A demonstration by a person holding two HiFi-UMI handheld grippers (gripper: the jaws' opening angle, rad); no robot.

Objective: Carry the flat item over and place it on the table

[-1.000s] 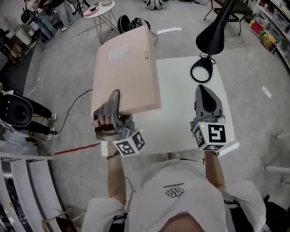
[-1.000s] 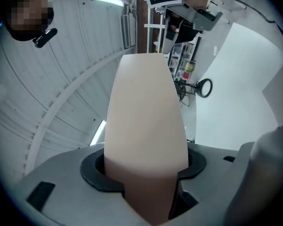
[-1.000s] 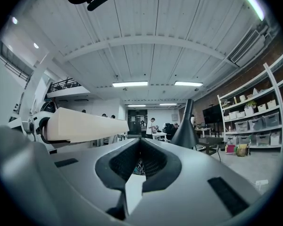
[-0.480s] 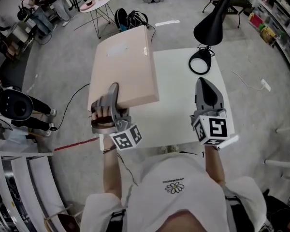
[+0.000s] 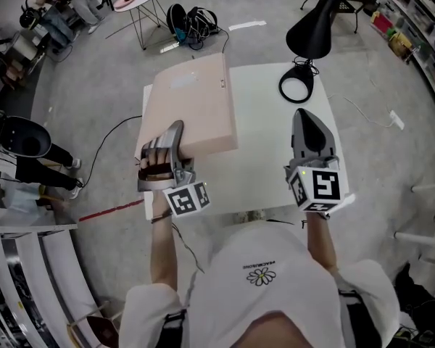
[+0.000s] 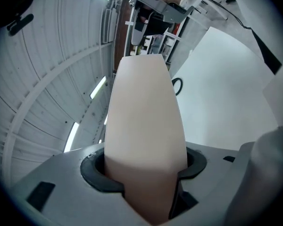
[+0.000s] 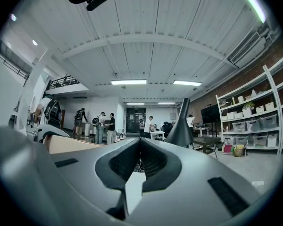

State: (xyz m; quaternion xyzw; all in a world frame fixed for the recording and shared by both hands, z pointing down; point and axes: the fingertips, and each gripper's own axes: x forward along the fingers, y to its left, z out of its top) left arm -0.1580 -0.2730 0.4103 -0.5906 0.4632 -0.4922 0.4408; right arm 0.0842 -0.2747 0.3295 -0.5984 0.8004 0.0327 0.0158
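left gripper: clamped on the near edge of the beige flat box, so it lands flat on the white table
right gripper: jaws together, empty

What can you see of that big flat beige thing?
The flat item is a thin, pale beige rectangle, cardboard-like, with a lighter patch and a small dark mark near its far edge. The left gripper clamps its near edge. It lies almost level over the left side of the white table; whether they touch is unclear.
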